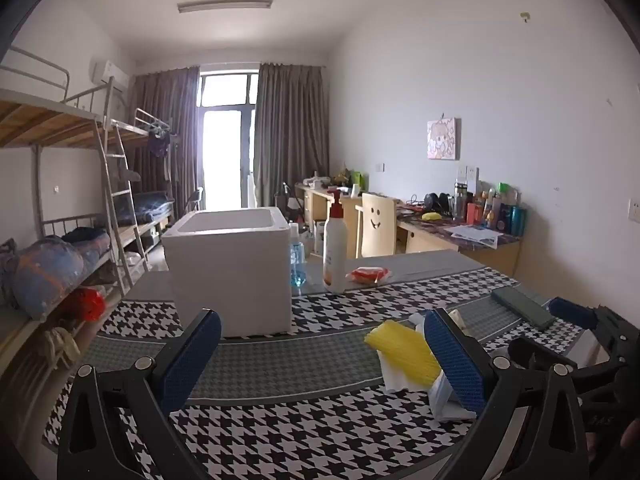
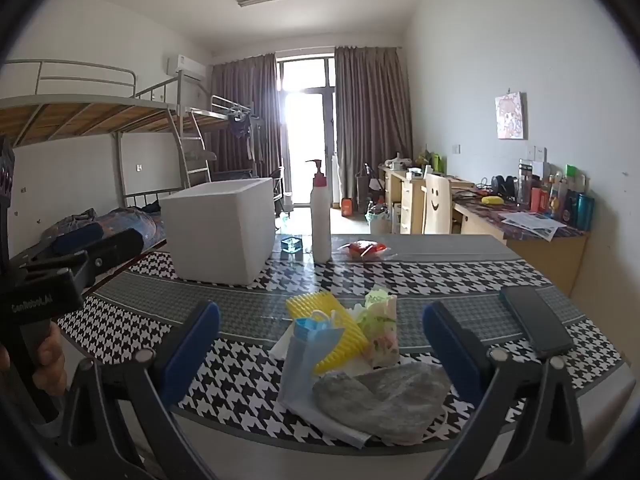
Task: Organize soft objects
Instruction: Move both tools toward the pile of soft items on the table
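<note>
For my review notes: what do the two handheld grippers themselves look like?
Both match: the left gripper and right gripper have black plastic frames with cut-out arms and silver pivot bolts, each carrying two blue textured finger pads. The right wrist view shows white lettering on the left gripper's black handle.

Yellow ribbed sponge (image 2: pixel 326 330), blue mask (image 2: pixel 316 330), grey cloth (image 2: pixel 384 400), heaped beside white box (image 2: pixel 220 232)

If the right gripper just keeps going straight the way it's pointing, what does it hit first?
Most likely the grey cloth, which lies between the open jaws of the right gripper at the near edge of the pile. The blue face mask sits just left of it; depth is hard to judge.
</note>
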A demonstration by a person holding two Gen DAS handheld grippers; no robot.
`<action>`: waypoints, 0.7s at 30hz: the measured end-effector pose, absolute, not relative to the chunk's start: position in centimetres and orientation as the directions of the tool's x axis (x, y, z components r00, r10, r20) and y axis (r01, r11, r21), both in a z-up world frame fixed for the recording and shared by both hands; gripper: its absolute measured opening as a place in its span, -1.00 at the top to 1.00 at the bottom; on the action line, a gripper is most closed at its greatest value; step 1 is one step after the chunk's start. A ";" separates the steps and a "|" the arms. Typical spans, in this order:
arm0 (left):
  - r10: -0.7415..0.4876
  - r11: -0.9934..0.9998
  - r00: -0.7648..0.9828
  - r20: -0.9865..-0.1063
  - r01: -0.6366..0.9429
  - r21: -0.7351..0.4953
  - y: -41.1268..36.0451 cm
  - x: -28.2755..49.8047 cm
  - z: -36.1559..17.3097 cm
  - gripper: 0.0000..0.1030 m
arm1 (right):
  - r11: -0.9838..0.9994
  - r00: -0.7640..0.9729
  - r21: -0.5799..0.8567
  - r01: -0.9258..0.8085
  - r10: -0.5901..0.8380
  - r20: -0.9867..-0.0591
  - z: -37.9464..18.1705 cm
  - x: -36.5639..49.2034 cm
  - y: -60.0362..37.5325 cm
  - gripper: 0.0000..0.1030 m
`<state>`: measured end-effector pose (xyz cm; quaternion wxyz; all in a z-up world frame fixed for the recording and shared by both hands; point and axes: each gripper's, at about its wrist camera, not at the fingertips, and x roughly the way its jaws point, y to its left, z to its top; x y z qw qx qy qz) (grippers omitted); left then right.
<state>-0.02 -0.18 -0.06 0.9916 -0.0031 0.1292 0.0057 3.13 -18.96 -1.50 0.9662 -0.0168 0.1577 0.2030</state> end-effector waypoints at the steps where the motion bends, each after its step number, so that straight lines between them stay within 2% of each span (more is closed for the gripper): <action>1: 0.016 1.000 0.966 -0.260 -0.016 0.000 -0.3 -0.1 -0.1 -0.98 | 0.917 0.869 0.031 -0.397 0.386 -0.310 -1.5 3.1 -19.0 -0.99; 3: 0.002 1.000 0.958 -0.287 -0.010 -0.024 0.2 0.5 -0.4 -0.98 | 0.918 0.870 0.031 -0.395 0.385 -0.309 -1.5 3.1 -19.0 -0.99; 21: -0.006 1.000 0.958 -0.287 0.000 -0.022 0.0 0.4 -0.2 -0.98 | 0.920 0.870 0.029 -0.391 0.380 -0.313 -1.5 3.3 -19.3 -0.99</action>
